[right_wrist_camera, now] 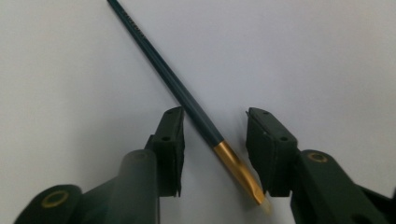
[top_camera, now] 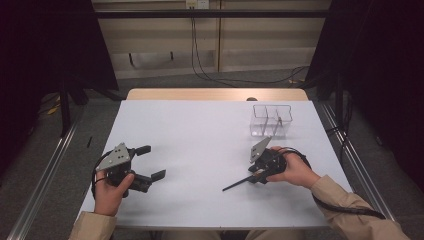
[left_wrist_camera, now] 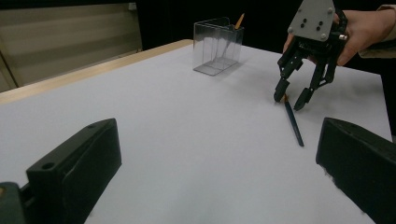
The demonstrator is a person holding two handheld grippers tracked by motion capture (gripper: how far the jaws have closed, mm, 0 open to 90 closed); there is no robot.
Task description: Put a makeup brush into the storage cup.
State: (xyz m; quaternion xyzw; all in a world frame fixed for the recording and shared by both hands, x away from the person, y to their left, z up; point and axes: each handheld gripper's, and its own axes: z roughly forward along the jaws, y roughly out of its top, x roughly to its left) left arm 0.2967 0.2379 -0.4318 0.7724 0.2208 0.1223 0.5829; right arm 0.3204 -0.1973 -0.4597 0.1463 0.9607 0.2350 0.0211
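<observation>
A dark blue pencil (right_wrist_camera: 163, 72) with a gold end lies flat on the white desk (top_camera: 200, 135), on its right half and nearer the person than the clear box (top_camera: 270, 120) standing toward the far right corner. The right tongs (right_wrist_camera: 215, 133) point down over the pencil's gold end, one jaw on each side of it. The jaws stand partly spread with a gap between each pad and the pencil, so nothing is gripped; the pencil rests on the desk. In the left gripper view these right tongs (left_wrist_camera: 292, 95) straddle the pencil's (left_wrist_camera: 294, 123) far end, and the clear box (left_wrist_camera: 217, 46) holds another pencil (left_wrist_camera: 239, 21) leaning upright. The left tongs (top_camera: 149, 162) sit low over the left side of the desk, well apart from the pencil, jaws spread wide and holding nothing.
</observation>
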